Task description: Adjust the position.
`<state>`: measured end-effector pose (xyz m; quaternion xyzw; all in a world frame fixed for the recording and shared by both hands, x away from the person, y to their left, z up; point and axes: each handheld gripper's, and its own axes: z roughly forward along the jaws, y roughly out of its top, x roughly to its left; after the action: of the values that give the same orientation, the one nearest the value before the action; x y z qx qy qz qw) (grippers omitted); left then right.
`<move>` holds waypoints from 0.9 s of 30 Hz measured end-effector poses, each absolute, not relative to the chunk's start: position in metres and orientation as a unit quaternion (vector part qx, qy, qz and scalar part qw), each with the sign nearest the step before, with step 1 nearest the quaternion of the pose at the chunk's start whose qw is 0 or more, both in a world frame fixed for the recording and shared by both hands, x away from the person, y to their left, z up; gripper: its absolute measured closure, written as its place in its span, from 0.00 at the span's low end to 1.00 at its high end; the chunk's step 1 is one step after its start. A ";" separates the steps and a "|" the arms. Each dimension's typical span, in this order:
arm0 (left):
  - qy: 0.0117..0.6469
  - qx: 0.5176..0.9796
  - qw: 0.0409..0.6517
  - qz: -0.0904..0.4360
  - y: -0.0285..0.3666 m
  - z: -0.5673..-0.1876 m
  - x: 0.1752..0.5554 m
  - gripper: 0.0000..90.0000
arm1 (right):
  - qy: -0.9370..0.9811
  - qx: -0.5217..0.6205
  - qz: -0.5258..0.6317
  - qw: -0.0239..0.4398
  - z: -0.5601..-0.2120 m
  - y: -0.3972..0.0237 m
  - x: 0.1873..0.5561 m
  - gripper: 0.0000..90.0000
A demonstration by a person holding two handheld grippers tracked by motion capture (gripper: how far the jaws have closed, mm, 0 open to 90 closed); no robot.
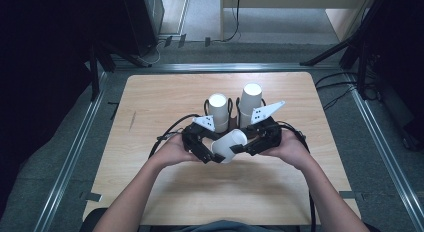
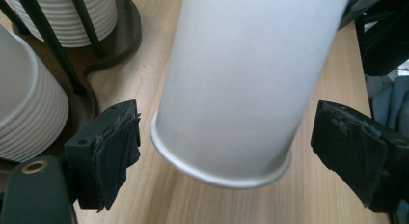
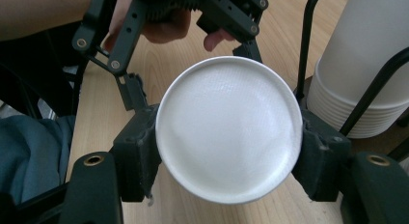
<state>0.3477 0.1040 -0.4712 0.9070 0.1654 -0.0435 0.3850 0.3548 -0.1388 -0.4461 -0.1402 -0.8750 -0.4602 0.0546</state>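
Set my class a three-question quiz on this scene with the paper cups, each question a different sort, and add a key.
1. True or false: the left gripper clamps the cup.
2. Which gripper holds the cup? A left, B right.
3. How many cup stacks stand in the rack?

Key: 1 false, its jaws stand clear on both sides. 2 B, pressing on the closed end. 3 two.

The paper cup [image 2: 241, 84] looks matt and smooth, with a rolled rim and a faintly textured base. The worktop [image 1: 165, 97] is pale wood with fine grain. Rough, frayed black padding [image 2: 118, 151] covers each hand-held gripper's jaws; the cup rack [image 2: 113, 45] looks dark and semi-glossy.
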 end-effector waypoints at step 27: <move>0.158 0.897 0.410 -0.037 0.102 -0.475 0.344 0.26 | -0.855 -0.147 -0.493 0.070 -0.437 -0.142 0.355 0.38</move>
<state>0.3436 0.1015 -0.4749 0.8975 0.1584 -0.0372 0.4099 0.3545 -0.1419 -0.4369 -0.1470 -0.8548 -0.4928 0.0702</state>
